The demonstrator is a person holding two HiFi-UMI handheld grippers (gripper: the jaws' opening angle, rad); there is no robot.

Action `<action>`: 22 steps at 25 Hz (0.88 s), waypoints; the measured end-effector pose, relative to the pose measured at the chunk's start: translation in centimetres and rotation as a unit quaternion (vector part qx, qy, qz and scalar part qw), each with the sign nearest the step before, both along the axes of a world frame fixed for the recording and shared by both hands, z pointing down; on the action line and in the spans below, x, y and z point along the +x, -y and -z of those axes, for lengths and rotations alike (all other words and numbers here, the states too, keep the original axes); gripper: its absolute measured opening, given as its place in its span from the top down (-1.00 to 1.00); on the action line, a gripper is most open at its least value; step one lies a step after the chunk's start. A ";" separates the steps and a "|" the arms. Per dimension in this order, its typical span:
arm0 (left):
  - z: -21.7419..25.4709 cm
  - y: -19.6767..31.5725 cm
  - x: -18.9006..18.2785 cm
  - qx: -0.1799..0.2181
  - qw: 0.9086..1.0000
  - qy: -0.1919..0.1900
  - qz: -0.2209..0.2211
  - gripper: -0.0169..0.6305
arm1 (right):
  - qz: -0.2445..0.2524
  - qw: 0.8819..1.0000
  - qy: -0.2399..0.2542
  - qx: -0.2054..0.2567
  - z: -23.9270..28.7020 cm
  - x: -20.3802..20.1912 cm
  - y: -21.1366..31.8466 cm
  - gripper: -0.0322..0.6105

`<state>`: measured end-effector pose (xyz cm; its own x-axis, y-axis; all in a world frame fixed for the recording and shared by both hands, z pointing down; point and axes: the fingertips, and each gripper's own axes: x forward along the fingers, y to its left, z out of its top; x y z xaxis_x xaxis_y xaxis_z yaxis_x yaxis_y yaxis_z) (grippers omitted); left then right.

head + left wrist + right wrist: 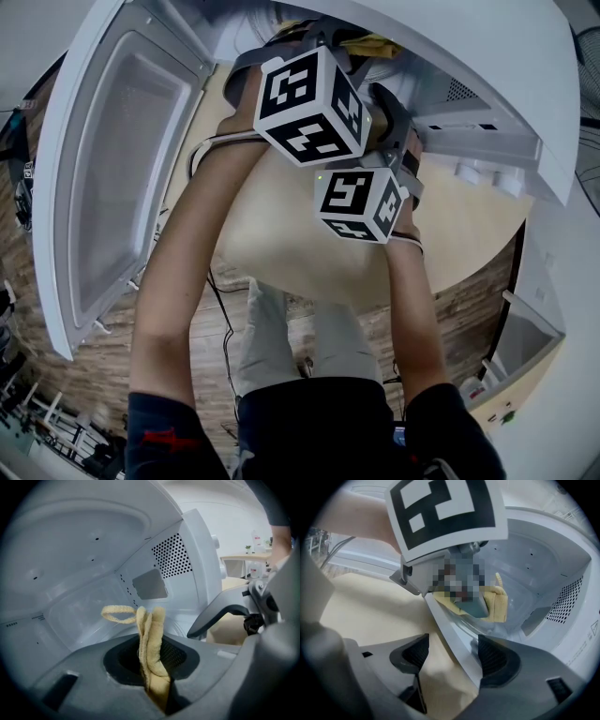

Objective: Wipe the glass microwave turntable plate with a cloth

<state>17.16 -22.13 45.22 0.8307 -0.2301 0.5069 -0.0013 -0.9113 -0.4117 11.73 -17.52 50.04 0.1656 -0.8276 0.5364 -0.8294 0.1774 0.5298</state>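
Both grippers reach into the open white microwave. My left gripper is inside the cavity, shut on a folded yellow cloth whose loop sticks out past the jaws. The clear glass turntable plate lies on the cavity floor just ahead of the cloth. In the right gripper view the cloth rests on the plate under the left gripper's marker cube. My right gripper is open at the cavity's front edge, which runs between its jaws. From the head, only the marker cubes show.
The microwave door hangs wide open to the left. The oven stands on a round beige table. Inside, a perforated vent and a grey cover panel sit on the side wall. A white bin stands at the right.
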 end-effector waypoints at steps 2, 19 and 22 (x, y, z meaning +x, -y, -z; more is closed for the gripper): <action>0.0 0.1 0.0 0.002 1.000 0.001 0.000 0.69 | 0.000 1.000 0.000 0.000 0.0 0.0 0.0 0.00; 0.0 1.1 -1.1 0.013 1.000 0.005 0.007 0.69 | 0.001 1.000 0.001 0.000 0.0 0.0 0.0 0.00; -0.1 1.8 -1.6 0.017 1.000 0.010 0.016 0.69 | 0.001 1.000 0.001 0.000 0.0 0.0 0.0 0.00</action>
<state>15.55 -23.97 45.31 0.8128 -0.2737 0.5143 -0.0218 -0.8965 -0.4425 11.70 -17.54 50.04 0.1631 -0.8275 0.5373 -0.8299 0.1794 0.5282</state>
